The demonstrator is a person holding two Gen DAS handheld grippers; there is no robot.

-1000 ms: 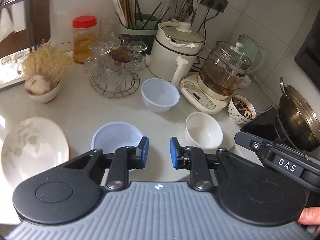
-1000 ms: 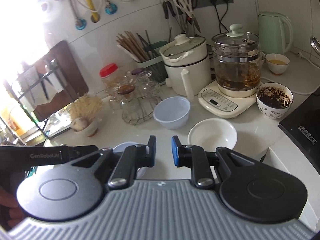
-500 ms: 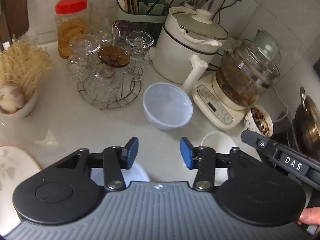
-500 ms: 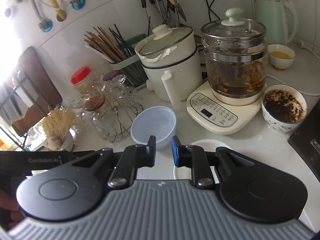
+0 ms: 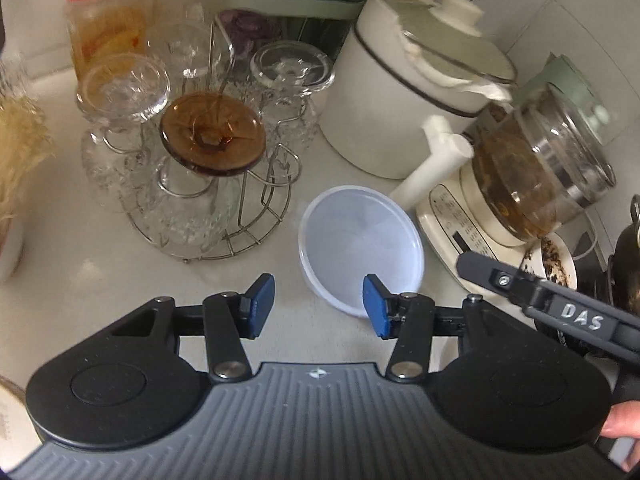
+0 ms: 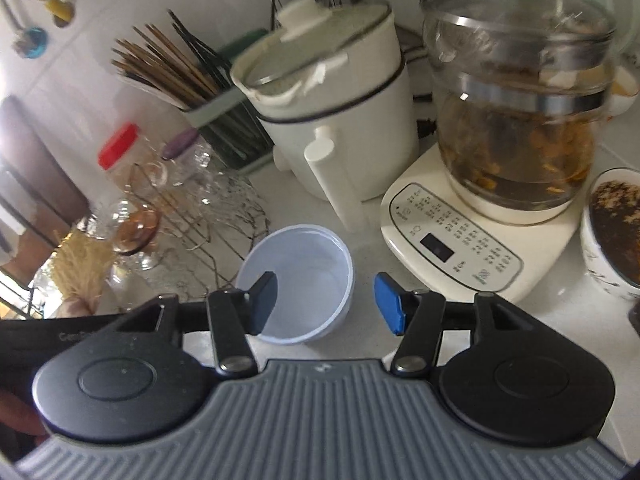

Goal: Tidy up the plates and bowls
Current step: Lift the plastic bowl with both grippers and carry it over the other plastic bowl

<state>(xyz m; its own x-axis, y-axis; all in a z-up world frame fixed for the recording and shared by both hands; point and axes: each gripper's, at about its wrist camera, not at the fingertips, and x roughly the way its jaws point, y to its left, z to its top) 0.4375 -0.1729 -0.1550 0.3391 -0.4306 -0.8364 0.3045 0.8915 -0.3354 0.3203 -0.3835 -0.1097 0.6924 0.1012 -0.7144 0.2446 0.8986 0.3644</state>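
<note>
Plastic bowl [image 5: 362, 248], translucent white, stands empty on the counter, at about five o'clock from the wire glass rack [image 5: 208, 184] and seven o'clock from the white pot [image 5: 408, 92]. It looks light, thin-walled and slightly flexible, so a rim pinch suits it. Left gripper [image 5: 318, 306]: jaws half open, empty, bowl just ahead. Right gripper [image 6: 326, 300]: jaws have just been opening, the near rim sits between them untouched.

Plastic bowl [image 5: 362, 246] on counter [image 5: 80, 264], glass rack [image 5: 192, 168] left, cooker [image 5: 416, 92] behind, kettle base [image 5: 460, 220] right
</note>
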